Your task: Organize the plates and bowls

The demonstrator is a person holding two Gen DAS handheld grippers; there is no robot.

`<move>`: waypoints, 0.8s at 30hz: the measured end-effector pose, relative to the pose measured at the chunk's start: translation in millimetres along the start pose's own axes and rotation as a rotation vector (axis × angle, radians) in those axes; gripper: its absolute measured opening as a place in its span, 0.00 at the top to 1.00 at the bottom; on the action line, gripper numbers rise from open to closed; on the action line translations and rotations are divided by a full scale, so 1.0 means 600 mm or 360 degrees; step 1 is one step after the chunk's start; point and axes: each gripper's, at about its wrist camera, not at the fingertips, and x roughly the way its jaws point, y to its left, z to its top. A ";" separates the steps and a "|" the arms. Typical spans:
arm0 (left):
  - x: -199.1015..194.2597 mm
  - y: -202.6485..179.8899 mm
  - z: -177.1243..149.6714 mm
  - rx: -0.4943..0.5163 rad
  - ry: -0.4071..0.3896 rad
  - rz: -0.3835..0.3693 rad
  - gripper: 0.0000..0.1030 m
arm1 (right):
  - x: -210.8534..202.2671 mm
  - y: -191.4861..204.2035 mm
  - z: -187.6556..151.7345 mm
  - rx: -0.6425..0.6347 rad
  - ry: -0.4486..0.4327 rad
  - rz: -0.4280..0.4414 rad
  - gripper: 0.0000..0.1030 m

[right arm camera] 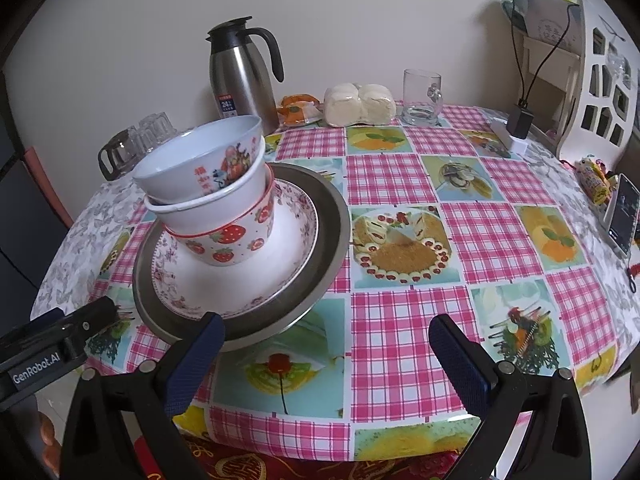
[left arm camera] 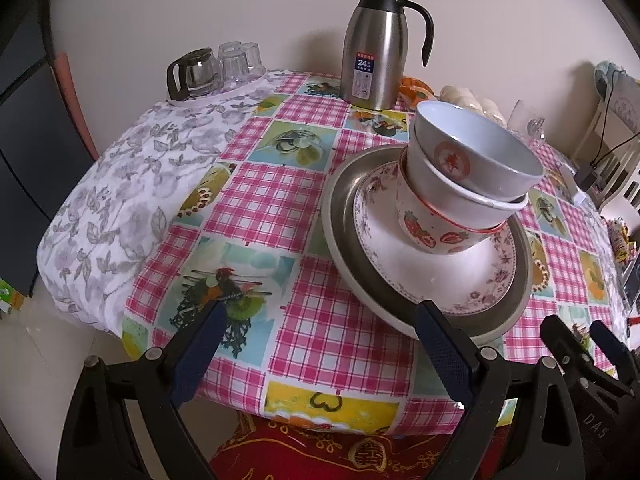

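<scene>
A stack stands on the checked tablecloth: a steel plate (left arm camera: 344, 216) at the bottom, a white floral plate (left arm camera: 448, 276) on it, then three nested bowls, a strawberry bowl (left arm camera: 424, 228), a plain white bowl (left arm camera: 444, 188) and a white bowl with a red seal (left arm camera: 476, 148) on top. The same stack shows in the right wrist view, with the steel plate (right arm camera: 332, 220), floral plate (right arm camera: 256, 280) and bowls (right arm camera: 224, 200). My left gripper (left arm camera: 322, 316) is open and empty, just left of the stack near the table's front edge. My right gripper (right arm camera: 326, 328) is open and empty, to the stack's right.
A steel thermos jug (left arm camera: 376, 48) stands at the back. A glass pot and upturned glasses (left arm camera: 208, 68) sit on a white tray at the back left. A glass mug (right arm camera: 422, 98), wrapped buns (right arm camera: 360, 104) and an orange packet (right arm camera: 298, 110) lie at the back. A phone (right arm camera: 622, 216) is at the right edge.
</scene>
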 end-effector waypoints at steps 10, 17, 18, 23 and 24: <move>0.002 -0.010 -0.009 0.0057 0.0034 0.0089 0.08 | -0.001 -0.004 -0.004 -0.0001 0.0009 -0.0011 0.00; 0.006 -0.013 -0.011 0.0074 0.0060 0.0096 0.08 | 0.000 -0.004 -0.005 -0.0010 0.0014 -0.0018 0.00; 0.007 -0.013 -0.011 0.0076 0.0064 0.0097 0.08 | 0.001 -0.004 -0.006 -0.0013 0.0015 -0.0019 0.00; 0.012 -0.012 -0.011 0.0076 0.0087 0.0105 0.08 | 0.004 -0.003 -0.005 -0.0021 0.0023 -0.0025 0.00; 0.013 -0.011 -0.011 0.0074 0.0092 0.0107 0.08 | 0.004 -0.003 -0.005 -0.0022 0.0024 -0.0028 0.00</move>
